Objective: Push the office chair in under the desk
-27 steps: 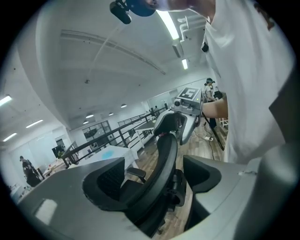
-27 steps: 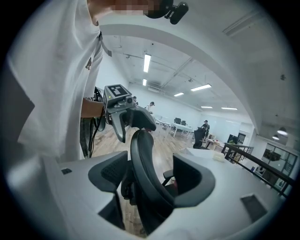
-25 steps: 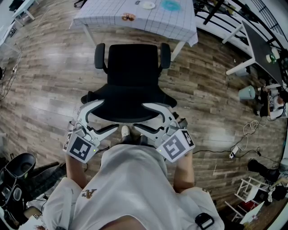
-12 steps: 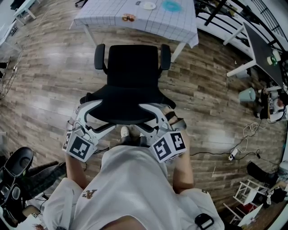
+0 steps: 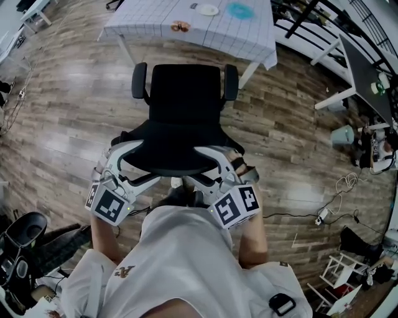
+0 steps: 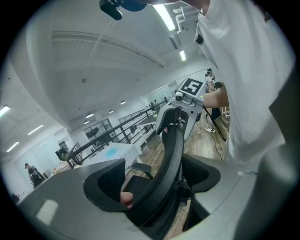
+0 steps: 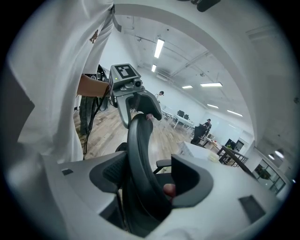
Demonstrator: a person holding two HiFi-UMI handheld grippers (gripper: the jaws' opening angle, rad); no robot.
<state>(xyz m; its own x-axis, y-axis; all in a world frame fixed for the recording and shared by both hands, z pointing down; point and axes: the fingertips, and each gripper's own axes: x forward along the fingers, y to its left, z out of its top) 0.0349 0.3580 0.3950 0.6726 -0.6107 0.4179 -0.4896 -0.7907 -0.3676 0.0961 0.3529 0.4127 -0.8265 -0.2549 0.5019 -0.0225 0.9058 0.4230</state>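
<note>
Floor (image 5: 68, 93) open to desk (image 5: 214, 31) at 12; black chair (image 5: 185, 99) back clamped by left gripper (image 6: 157, 183) and right gripper (image 7: 149, 178), both just tightened.

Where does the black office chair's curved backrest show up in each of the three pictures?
Head view: the black office chair's curved backrest is the wide dark band at centre, nearest the person.
Left gripper view: seen edge-on, rising from bottom centre.
Right gripper view: also edge-on, just left of centre.
Shared landmark: the white-clothed table beyond the chair.
</note>
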